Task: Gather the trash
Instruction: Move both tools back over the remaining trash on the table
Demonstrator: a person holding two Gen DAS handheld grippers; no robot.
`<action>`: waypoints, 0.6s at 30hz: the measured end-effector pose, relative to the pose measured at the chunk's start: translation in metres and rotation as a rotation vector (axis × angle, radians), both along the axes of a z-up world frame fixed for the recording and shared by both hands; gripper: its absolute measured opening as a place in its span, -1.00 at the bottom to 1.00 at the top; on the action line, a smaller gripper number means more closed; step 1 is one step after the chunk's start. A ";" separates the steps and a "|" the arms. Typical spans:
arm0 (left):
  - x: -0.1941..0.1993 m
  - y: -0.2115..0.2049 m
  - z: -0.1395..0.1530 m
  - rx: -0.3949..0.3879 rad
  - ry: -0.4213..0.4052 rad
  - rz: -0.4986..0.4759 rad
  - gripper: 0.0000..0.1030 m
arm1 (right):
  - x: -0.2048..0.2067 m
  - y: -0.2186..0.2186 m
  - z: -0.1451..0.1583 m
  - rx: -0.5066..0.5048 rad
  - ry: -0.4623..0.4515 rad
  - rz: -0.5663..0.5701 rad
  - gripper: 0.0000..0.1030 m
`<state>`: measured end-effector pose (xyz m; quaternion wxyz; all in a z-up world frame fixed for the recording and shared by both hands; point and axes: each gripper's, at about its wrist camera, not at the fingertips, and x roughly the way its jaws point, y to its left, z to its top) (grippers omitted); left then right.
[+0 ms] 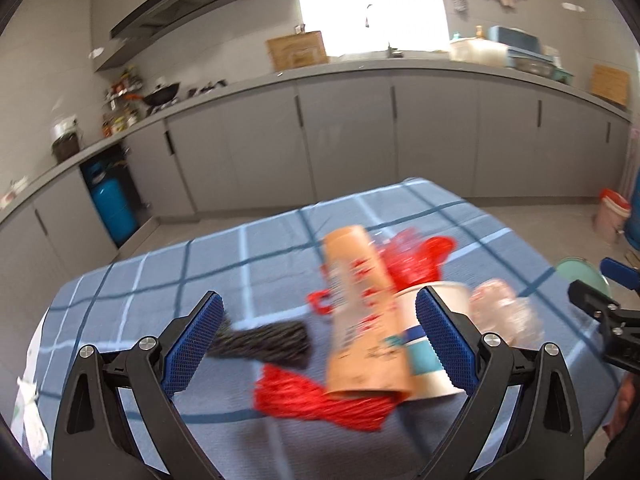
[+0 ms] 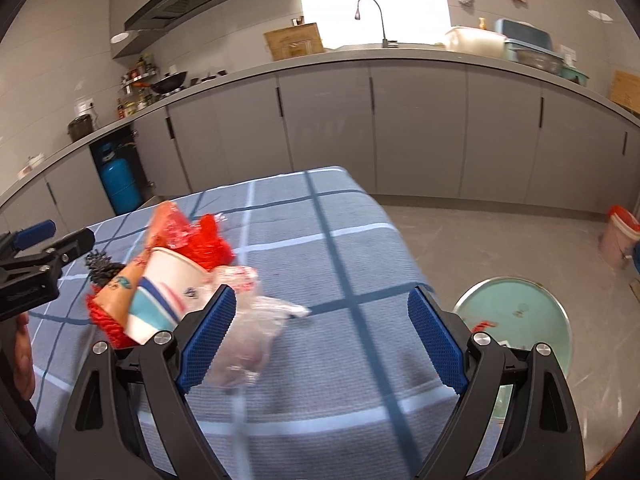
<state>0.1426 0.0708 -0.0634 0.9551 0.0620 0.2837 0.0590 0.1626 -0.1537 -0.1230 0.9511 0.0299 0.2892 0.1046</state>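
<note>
the trash lies in a loose heap on the worktop (image 2: 328, 264), which is covered with a blue checked cloth: an orange paper tube (image 1: 362, 312) lying on its side, a white paper cup (image 1: 430, 344) with blue stripes tipped over against it, red mesh netting (image 1: 320, 404) under and behind both, a dark fuzzy wad (image 1: 264, 344) to one side and a crumpled clear plastic bag (image 2: 252, 340) at the other edge of the heap. in the left wrist view the tube's long axis runs roughly away from the camera, almost in line with the left claw (image 1: 320, 344), whose jaws stand wide and empty with the tube and cup between them but not pressed. the right claw (image 2: 320, 340) is also wide and empty; the clear bag sits just at its left pad, the rest of the heap farther left. a pale green round bin (image 2: 516, 320) stands on the floor just beside the worktop's edge, on the right claw's side. judging by this, the left claw is nearer the tube and cup, the right claw nearer the bag and the bin. motion blur softens the heap.
</note>
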 end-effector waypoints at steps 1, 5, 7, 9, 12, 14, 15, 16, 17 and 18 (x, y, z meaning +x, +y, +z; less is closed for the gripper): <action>-0.001 0.006 -0.001 0.002 0.003 0.011 0.85 | 0.000 0.006 0.000 -0.003 0.001 0.011 0.69; -0.004 0.023 -0.006 -0.006 0.009 0.039 0.85 | 0.000 0.024 -0.001 -0.012 0.004 0.048 0.69; -0.007 0.029 -0.008 -0.011 0.012 0.049 0.85 | 0.001 0.035 -0.004 -0.022 0.011 0.068 0.69; -0.009 0.034 -0.010 -0.014 0.015 0.055 0.85 | 0.003 0.044 -0.008 -0.029 0.021 0.083 0.69; -0.011 0.041 -0.010 -0.025 0.018 0.063 0.85 | 0.005 0.055 -0.015 -0.049 0.036 0.101 0.67; -0.013 0.044 -0.010 -0.033 0.019 0.063 0.85 | 0.007 0.060 -0.019 -0.054 0.050 0.118 0.48; -0.013 0.044 -0.010 -0.036 0.019 0.062 0.85 | 0.008 0.063 -0.022 -0.059 0.062 0.130 0.30; -0.013 0.044 -0.010 -0.039 0.020 0.059 0.85 | 0.008 0.065 -0.024 -0.063 0.071 0.141 0.20; -0.012 0.043 -0.010 -0.046 0.022 0.053 0.85 | 0.008 0.067 -0.026 -0.062 0.082 0.154 -0.09; -0.012 0.041 -0.011 -0.050 0.023 0.048 0.85 | 0.008 0.067 -0.027 -0.061 0.089 0.164 -0.34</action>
